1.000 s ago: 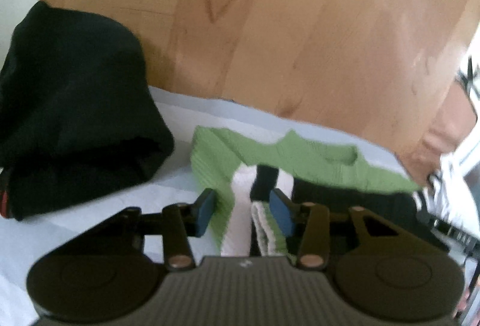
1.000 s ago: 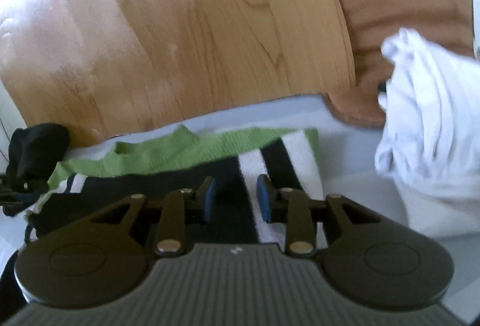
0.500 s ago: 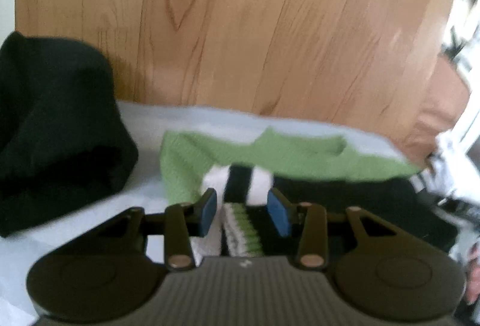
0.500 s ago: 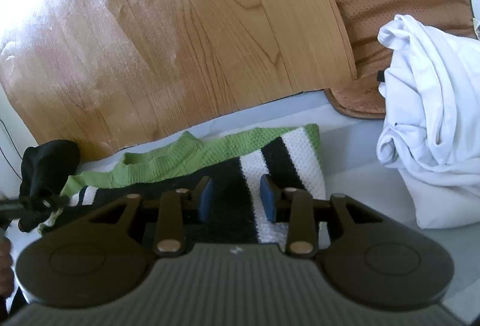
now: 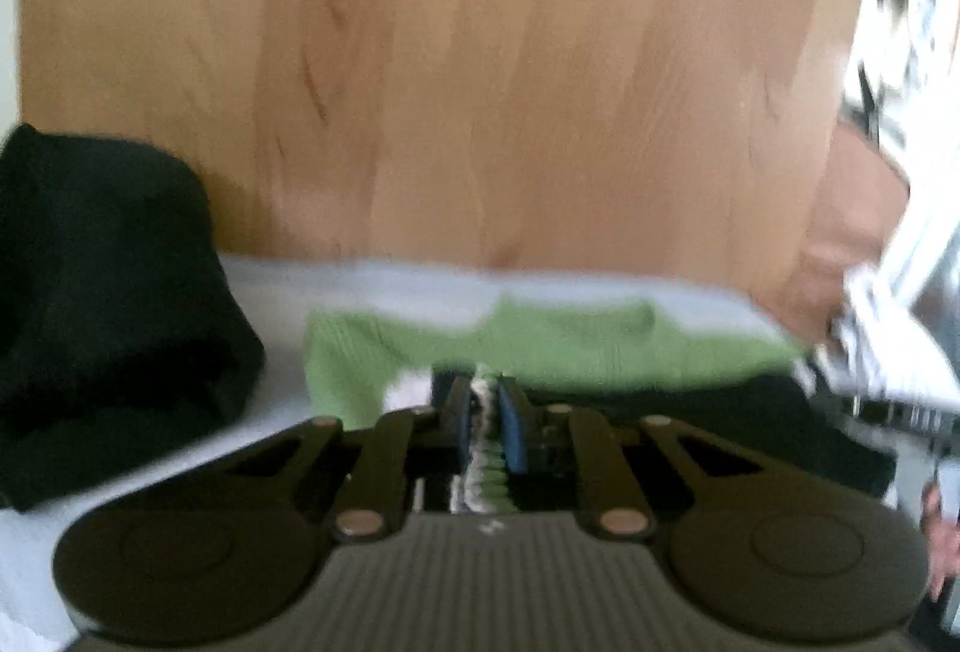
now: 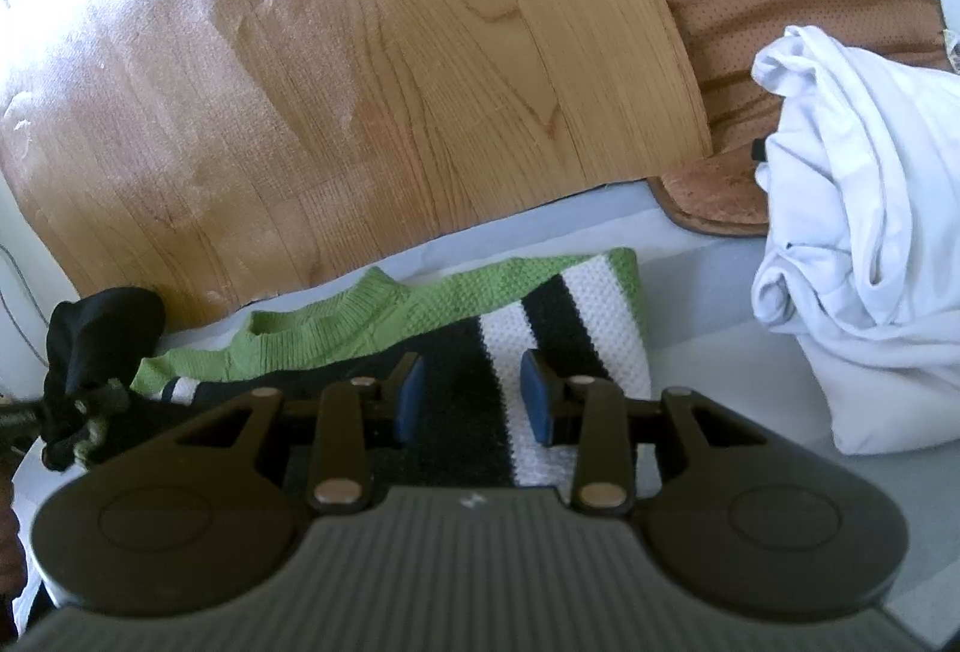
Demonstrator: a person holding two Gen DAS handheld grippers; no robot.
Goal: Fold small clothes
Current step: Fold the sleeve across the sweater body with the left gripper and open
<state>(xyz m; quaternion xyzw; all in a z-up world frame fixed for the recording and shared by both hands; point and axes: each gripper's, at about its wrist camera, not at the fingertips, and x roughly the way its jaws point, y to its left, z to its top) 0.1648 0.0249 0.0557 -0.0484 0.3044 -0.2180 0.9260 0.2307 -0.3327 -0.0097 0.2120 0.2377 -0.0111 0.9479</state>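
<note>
Pale worktop [image 6: 720, 286] at the wood floor [image 6: 360, 81]. Striped sweater [image 6: 576, 304] lies along its far edge. Left gripper [image 5: 483, 421] pinches a sweater fold; right gripper [image 6: 471, 397] gapes above the stripes.

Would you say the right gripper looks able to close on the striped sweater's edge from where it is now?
Probably yes. The right gripper is open and sits over the striped sweater, with nothing between its pads and the knit. The white garment lies off to the side, apart from it.
</note>
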